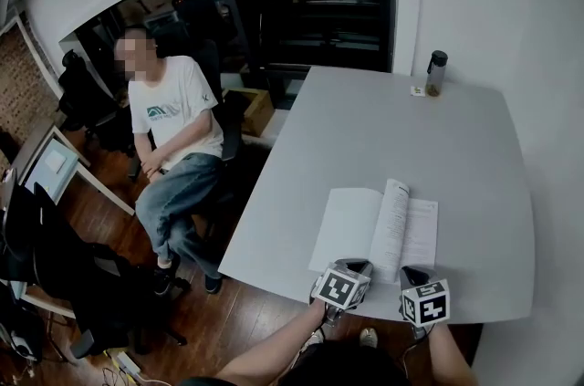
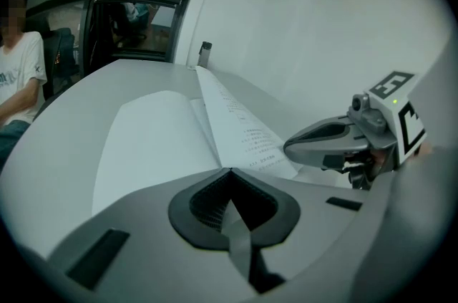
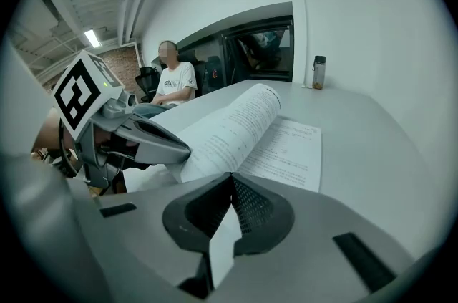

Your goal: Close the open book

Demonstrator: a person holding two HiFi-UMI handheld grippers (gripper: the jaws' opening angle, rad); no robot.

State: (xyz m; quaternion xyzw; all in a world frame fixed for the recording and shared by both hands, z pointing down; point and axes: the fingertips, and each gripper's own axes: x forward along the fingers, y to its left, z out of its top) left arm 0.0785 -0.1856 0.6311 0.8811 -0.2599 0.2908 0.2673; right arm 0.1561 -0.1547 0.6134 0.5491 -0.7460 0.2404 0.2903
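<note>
Both claws are pinched together with nothing between the jaws: the left gripper (image 1: 354,268) and the right gripper (image 1: 412,276) sit at the near edge of the table (image 1: 411,129), one on each side of the spine of the open book (image 1: 351,224). It lies flat close to that edge, with a sheaf of pages (image 1: 392,224) standing up in the middle. As I judge it, a closed tip pushing that loose sheaf could crease it. A low shove could slide the book off the near edge, and the pages may also flop back open.
</note>
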